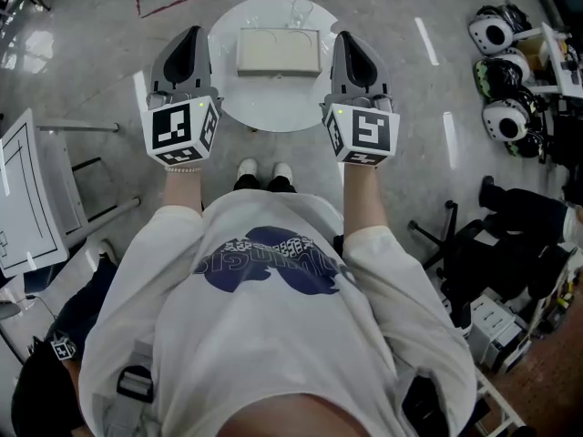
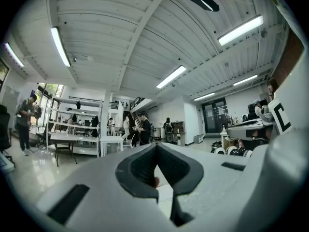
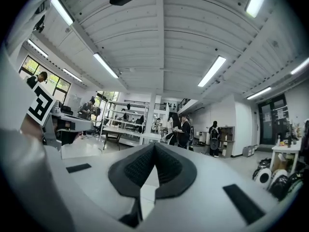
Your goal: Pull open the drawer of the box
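A cream box [image 1: 279, 51] lies on a small round white table [image 1: 273, 106] just ahead of me in the head view; its drawer looks closed. My left gripper [image 1: 189, 45] is raised beside the table's left rim and my right gripper [image 1: 355, 48] beside its right rim, both pointing up and forward, well above the box. In the left gripper view the left gripper [image 2: 155, 146] has its jaws shut with nothing between them. The right gripper [image 3: 154, 145] in its own view is likewise shut and empty. Neither gripper view shows the box; both look at the ceiling and the room.
A clear cup [image 1: 301, 10] stands on the table behind the box. A white rack [image 1: 27, 198] stands at my left, helmets [image 1: 501, 71] and dark gear [image 1: 510, 244] at my right. Several people [image 3: 186, 129] stand among tables far across the room.
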Demonstrator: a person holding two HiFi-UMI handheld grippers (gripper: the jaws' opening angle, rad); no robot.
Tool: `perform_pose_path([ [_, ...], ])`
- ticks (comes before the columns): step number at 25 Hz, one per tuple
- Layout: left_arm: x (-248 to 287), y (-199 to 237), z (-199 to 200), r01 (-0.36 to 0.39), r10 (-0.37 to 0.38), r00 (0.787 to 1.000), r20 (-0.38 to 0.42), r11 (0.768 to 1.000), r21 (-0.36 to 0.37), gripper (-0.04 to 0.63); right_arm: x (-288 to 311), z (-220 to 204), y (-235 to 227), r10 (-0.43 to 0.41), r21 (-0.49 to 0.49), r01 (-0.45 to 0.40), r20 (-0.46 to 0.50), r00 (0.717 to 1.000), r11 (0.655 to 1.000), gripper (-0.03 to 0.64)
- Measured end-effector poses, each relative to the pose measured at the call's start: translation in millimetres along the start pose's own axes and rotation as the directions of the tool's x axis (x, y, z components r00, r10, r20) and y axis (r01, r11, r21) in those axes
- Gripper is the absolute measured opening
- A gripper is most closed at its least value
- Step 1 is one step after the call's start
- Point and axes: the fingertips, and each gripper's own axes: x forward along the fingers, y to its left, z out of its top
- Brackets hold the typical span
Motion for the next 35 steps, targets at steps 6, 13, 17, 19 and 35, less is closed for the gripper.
perform_pose_path([
  [6, -12, 16, -14, -0.048, 0.045, 0.998, -0.049, 0.997, -0.065, 0.008, -11, -1, -24, 0.031, 0.230, -0.047, 0.071, 0.997, 0.972, -0.003],
  [13, -22, 17, -33, -0.047, 0.031, 0.993, -0.115, 0.989, -0.140, 0.109, -20, -22, -43, 0.059, 0.286, -0.066, 0.033, 0.998, 0.956, 0.189],
  [17, -27, 10, -49, -0.058, 0.025, 0.985, -0.174, 0.981, -0.187, 0.172, -24, -30, -48, 0.073, 0.294, -0.075, 0.019, 0.997, 0.953, 0.224],
  [19, -29, 3, -55, -0.067, 0.028, 0.980, -0.196, 0.978, -0.196, 0.172, -26, -33, -52, 0.084, 0.298, -0.085, 0.017, 0.996, 0.951, 0.223],
  [35, 4, -14, -150, -0.041, -0.063, 0.886, -0.459, 0.976, -0.213, 0.172, -9, -77, -49, 0.121, 0.346, -0.093, -0.061, 0.991, 0.933, 0.223],
])
